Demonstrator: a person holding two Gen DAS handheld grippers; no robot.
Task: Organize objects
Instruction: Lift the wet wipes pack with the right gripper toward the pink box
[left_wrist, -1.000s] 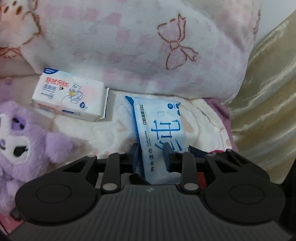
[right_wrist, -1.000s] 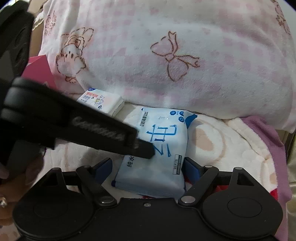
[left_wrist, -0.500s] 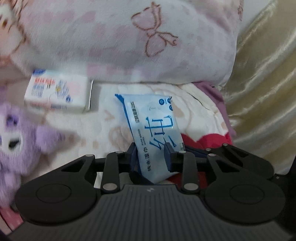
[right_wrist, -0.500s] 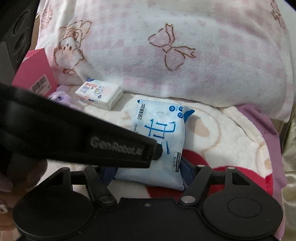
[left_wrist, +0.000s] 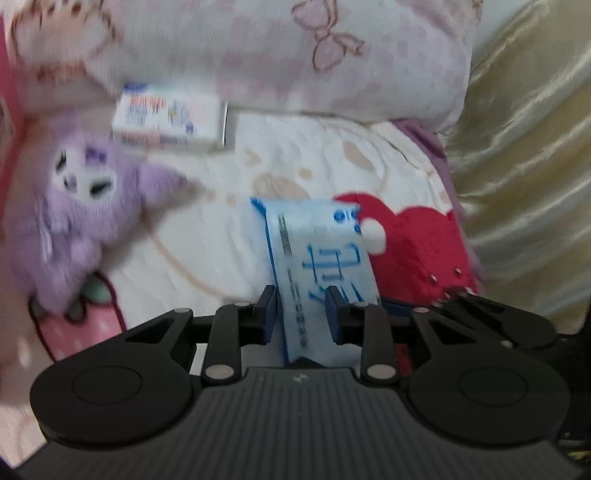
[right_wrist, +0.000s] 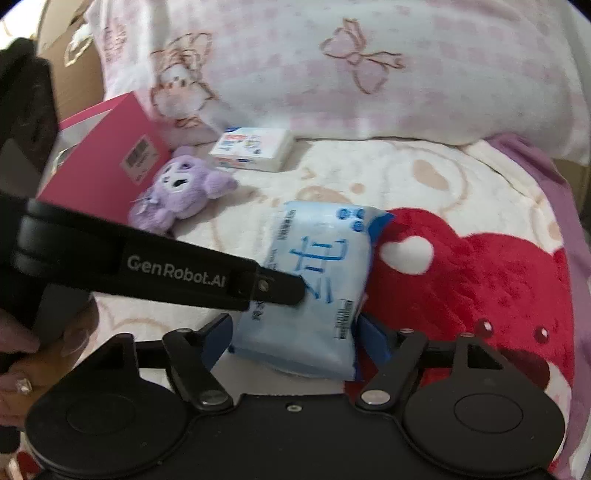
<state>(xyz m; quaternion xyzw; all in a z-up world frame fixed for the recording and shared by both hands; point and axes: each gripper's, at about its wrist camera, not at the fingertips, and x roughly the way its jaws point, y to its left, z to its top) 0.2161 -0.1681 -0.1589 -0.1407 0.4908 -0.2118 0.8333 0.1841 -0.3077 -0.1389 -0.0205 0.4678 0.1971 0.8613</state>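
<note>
Presently the left claw (left_wrist: 301, 314) is narrow, its blue pads pinching one edge of the light-blue wipes pack (left_wrist: 321, 266), which rises from the pads toward frame centre. In the right wrist view the right claw (right_wrist: 295, 338) stands wider, and its jaws have just been opening; the same pack (right_wrist: 314, 280) sits between its blue pads, but whether those pads press the pack cannot be told.

Only the right view shows the left claw's black finger (right_wrist: 273, 286) lying across the pack from the left, a hand (right_wrist: 22, 369) at lower left, and a pink box (right_wrist: 107, 158) at upper left.

Both views show a purple plush toy (right_wrist: 181, 188) and a small white tissue pack (right_wrist: 255, 147) on the cream blanket (right_wrist: 424, 184), well apart from the claws, below a pink pillow (right_wrist: 332, 74).

Left view is motion-blurred; print on the tissue pack is illegible there. A yellowish curtain (left_wrist: 524, 147) appears in that view only.
</note>
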